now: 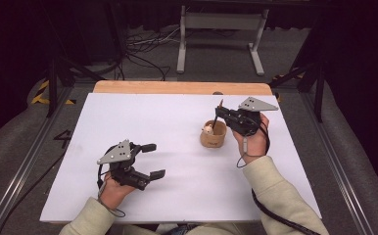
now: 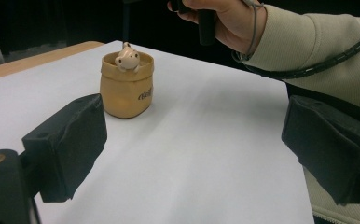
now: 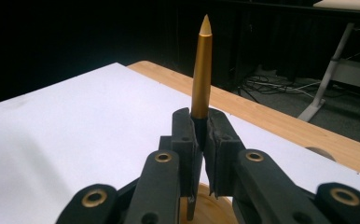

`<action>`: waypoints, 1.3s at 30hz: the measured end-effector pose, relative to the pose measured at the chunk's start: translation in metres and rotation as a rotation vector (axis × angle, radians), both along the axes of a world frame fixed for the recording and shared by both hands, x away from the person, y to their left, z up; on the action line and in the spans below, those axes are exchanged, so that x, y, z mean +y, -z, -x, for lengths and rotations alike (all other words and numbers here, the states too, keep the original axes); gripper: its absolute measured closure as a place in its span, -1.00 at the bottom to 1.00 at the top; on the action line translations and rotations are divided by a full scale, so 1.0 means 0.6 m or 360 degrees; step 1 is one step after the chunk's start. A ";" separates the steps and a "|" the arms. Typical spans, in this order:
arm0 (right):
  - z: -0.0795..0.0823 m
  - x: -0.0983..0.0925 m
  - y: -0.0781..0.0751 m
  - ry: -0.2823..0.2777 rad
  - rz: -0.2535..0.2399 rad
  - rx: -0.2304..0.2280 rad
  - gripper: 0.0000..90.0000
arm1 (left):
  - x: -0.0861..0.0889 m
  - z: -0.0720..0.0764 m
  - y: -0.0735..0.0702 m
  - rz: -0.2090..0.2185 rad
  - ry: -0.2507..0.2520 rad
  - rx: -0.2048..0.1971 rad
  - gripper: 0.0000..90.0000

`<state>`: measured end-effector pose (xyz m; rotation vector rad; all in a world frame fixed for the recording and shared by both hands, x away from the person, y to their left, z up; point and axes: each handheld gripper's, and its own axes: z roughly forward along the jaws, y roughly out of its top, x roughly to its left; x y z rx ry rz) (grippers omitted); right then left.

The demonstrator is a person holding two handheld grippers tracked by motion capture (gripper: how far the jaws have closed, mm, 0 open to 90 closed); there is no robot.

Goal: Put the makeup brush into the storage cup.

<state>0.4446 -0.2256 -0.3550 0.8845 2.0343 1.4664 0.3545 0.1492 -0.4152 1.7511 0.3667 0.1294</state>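
Table: white sheet-covered table (image 1: pixel 143 127) with a bare wooden strip along its far edge.
Container: small tan sack-shaped ceramic pot (image 1: pixel 213 135), upright on the table's right half; a pale little animal figurine (image 2: pixel 127 58) peeks over its rim, and dark lettering marks its side.
Right gripper (image 1: pixel 220 113): jaws clamped on a slim gold pen with a pointed tip (image 3: pixel 202 70); the pen stands upright directly over the pot, its lower end at the mouth.
Left gripper (image 1: pixel 152 160): jaws wide apart, holding nothing, low over the table's near left, well apart from the pot.
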 end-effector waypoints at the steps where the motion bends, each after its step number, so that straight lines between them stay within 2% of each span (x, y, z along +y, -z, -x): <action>1: -0.001 0.001 0.002 0.0000 0.0001 0.0005 0.85 | 0.000 0.000 0.000 -0.0003 -0.0002 0.0000 -0.85; 20: -0.015 0.003 0.031 0.0012 0.0000 0.0070 0.82 | 0.001 0.001 0.000 0.0000 -0.0008 0.0007 -0.86; 24: -0.015 -0.003 0.030 0.0021 -0.0058 0.0063 0.47 | 0.000 0.000 0.000 0.0001 -0.0016 0.0014 -0.86; 27: -0.014 -0.006 0.027 0.0030 -0.0066 0.0013 0.08 | -0.001 0.001 0.001 -0.0003 -0.0009 0.0016 -0.88; 28: -0.014 -0.006 0.027 0.0030 -0.0066 0.0013 0.08 | -0.001 0.001 0.001 -0.0003 -0.0009 0.0016 -0.88; 30: -0.014 -0.009 0.024 0.0029 -0.0073 -0.0040 -0.18 | -0.001 0.000 0.000 -0.0003 -0.0014 0.0013 -0.88; 33: -0.012 -0.014 0.020 0.0034 -0.0092 -0.0068 -0.32 | 0.001 0.000 0.000 -0.0003 -0.0018 0.0012 -0.88; 39: -0.008 -0.023 0.015 0.0027 -0.0120 -0.0093 -0.37 | 0.002 0.001 0.000 0.0001 -0.0024 0.0014 -0.89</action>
